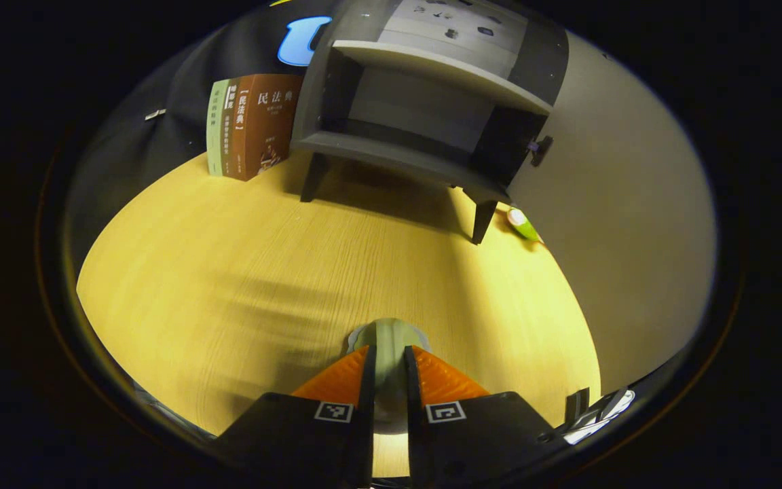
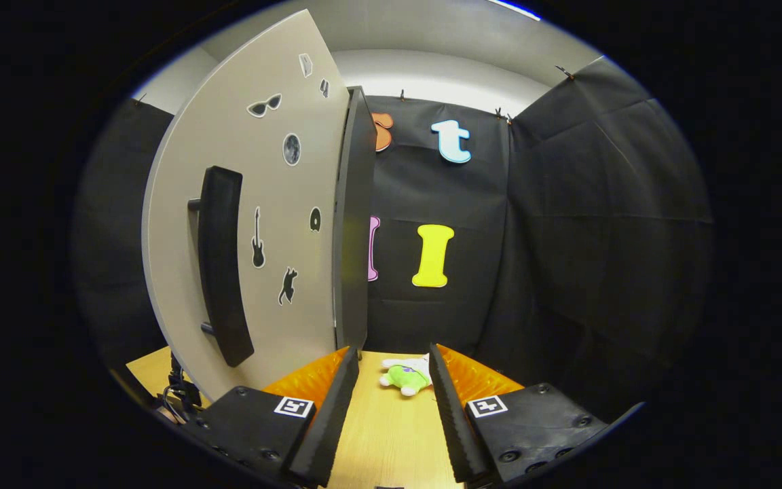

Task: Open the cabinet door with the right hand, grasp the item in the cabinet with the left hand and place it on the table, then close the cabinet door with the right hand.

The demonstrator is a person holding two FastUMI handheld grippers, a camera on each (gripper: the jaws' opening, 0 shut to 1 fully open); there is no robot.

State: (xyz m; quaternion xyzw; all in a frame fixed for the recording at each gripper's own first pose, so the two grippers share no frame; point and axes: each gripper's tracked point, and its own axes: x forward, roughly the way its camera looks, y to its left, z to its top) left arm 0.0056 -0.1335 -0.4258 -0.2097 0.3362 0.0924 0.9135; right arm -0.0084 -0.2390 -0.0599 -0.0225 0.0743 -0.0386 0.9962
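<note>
Item (image 1: 388, 339): pale green, round-based, held in my left gripper (image 1: 389, 360) jaws, low over table (image 1: 228, 272), cabinet (image 1: 425, 102) well apart. Risk: tipping on release. Right gripper (image 2: 391, 380) jaws wide, empty, beside open door (image 2: 275, 224); handle (image 2: 222, 265) ungrasped; hard swing could jolt cabinet.

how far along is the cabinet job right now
Done: the cabinet door stands open and the shelf inside the cabinet looks empty. In hand: the left gripper is shut on a pale green item just above the table. Left: release it, then the right gripper, open now, closes the door.
</note>
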